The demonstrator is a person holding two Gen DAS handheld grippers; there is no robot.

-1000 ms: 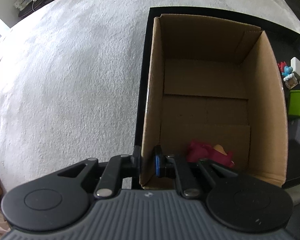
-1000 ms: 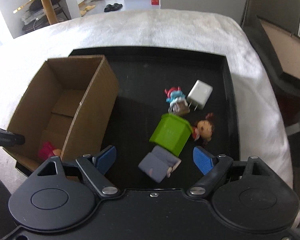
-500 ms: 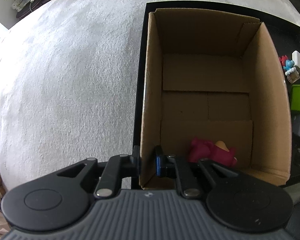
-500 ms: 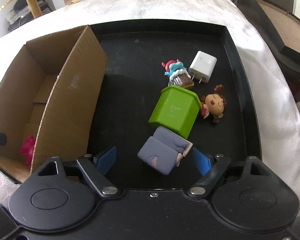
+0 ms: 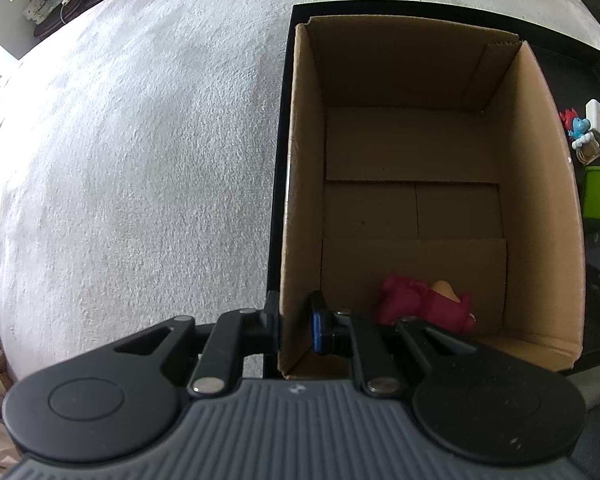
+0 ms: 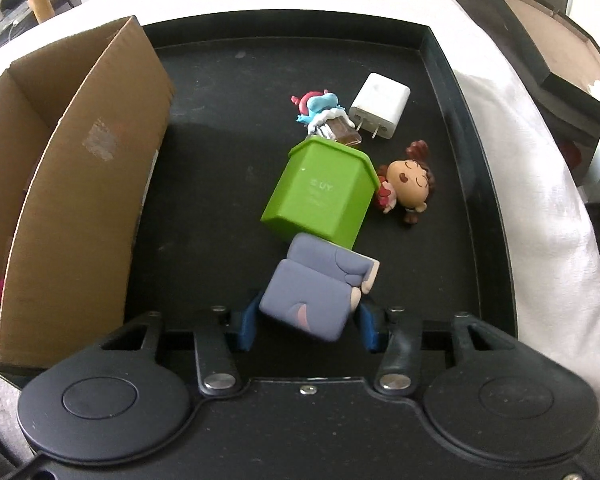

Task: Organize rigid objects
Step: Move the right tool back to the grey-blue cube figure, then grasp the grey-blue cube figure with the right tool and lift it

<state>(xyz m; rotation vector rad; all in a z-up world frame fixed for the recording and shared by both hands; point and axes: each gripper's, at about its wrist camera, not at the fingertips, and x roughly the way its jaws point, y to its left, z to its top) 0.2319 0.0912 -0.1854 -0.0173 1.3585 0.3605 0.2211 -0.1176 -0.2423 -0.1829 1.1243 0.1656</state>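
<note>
My left gripper (image 5: 294, 326) is shut on the left wall of the open cardboard box (image 5: 300, 200), near its front corner. A pink figure (image 5: 424, 304) lies inside the box. My right gripper (image 6: 306, 326) straddles a grey-purple block toy (image 6: 316, 296) on the black tray (image 6: 220, 160), its blue pads (image 6: 247, 326) close on both sides; contact is unclear. Beyond it lie a green bin (image 6: 320, 196), a brown-haired doll (image 6: 408, 184), a blue and red figure (image 6: 320, 110) and a white charger (image 6: 380, 106).
The cardboard box (image 6: 80, 184) stands on the tray's left side. The tray rests on a white fuzzy cover (image 5: 120, 160). A dark box (image 6: 552, 52) sits off the tray to the right. Furniture stands at the far back left.
My right gripper moved forward and down onto the grey-purple toy and narrowed around it. My left gripper kept its grip on the box wall.
</note>
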